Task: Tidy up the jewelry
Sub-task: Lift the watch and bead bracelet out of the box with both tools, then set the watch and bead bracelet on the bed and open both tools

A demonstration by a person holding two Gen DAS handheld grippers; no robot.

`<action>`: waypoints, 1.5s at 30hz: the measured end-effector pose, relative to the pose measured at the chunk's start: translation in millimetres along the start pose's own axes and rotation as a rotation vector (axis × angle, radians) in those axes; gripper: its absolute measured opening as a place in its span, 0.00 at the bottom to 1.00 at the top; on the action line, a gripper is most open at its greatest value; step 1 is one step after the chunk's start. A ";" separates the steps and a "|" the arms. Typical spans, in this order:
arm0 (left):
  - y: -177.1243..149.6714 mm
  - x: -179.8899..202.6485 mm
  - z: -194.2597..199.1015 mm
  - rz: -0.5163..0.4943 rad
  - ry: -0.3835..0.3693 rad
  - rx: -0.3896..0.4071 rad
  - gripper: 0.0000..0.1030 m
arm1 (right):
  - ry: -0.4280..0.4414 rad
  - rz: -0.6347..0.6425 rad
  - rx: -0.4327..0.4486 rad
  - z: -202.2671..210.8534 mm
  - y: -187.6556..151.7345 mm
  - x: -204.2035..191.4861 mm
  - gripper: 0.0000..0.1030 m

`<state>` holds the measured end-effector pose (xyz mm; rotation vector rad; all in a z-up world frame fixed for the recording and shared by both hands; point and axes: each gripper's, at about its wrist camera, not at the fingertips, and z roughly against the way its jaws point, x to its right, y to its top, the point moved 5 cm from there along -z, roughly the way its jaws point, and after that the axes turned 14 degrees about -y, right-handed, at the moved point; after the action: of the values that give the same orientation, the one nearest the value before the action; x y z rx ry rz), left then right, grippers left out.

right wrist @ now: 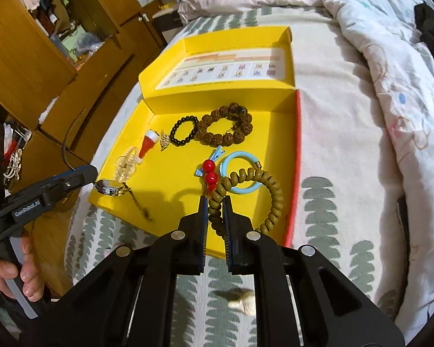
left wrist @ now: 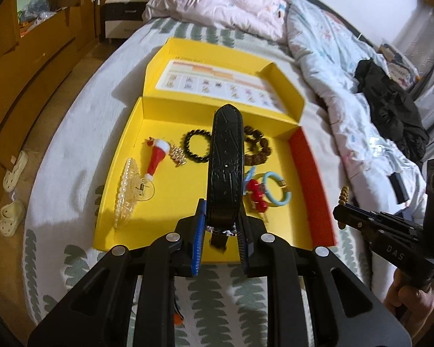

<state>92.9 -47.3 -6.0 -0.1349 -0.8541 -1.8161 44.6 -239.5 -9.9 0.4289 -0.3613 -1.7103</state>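
We clamp the watch (left wrist: 225,173) in the left gripper (left wrist: 220,225) and the coil (right wrist: 246,193) in the right gripper (right wrist: 215,217); either dangling end could snag the box (left wrist: 112,202) rim.

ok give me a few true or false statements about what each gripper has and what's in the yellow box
1. The left gripper is clamped on a black-strapped watch. True.
2. The right gripper is open and holds nothing. False: it is shut on an olive coil bracelet.
3. The brown bead bracelet lies in the yellow box. True.
4. The red Santa hat charm lies on the bedsheet outside the box. False: it lies in the box, beside the black bead bracelet.
5. The box lid is closed. False: it is folded open.
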 end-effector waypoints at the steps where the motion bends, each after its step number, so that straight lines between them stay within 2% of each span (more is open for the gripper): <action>1: 0.0 4.4 5.4 -0.006 -0.005 0.009 0.19 | 0.001 -0.004 0.007 5.7 -0.5 2.0 0.11; 8: -13.3 33.5 33.9 -0.069 -0.020 0.038 0.19 | -0.016 -0.038 0.044 47.6 -17.2 24.2 0.11; 14: -41.7 48.0 40.4 -0.100 -0.045 0.009 0.19 | -0.060 -0.065 0.015 52.0 -45.9 49.4 0.11; 23: -74.5 49.6 28.5 -0.107 -0.019 -0.019 0.19 | -0.117 -0.085 -0.087 18.7 -88.9 75.1 0.11; 34: -111.8 40.9 -17.5 -0.172 0.124 -0.132 0.20 | -0.176 -0.090 -0.192 -27.9 -104.1 90.3 0.11; 40: -122.6 32.1 -34.4 -0.161 0.145 -0.188 0.20 | -0.200 -0.085 -0.236 -45.0 -111.4 91.7 0.12; 45: -132.5 34.0 -43.4 -0.192 0.167 -0.223 0.20 | -0.208 -0.074 -0.252 -51.5 -115.1 89.3 0.16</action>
<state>-22.1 -77.6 -86.4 -0.0432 -0.5606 -2.0689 -44.9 -307.1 -116.3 0.0806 -0.2767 -1.8508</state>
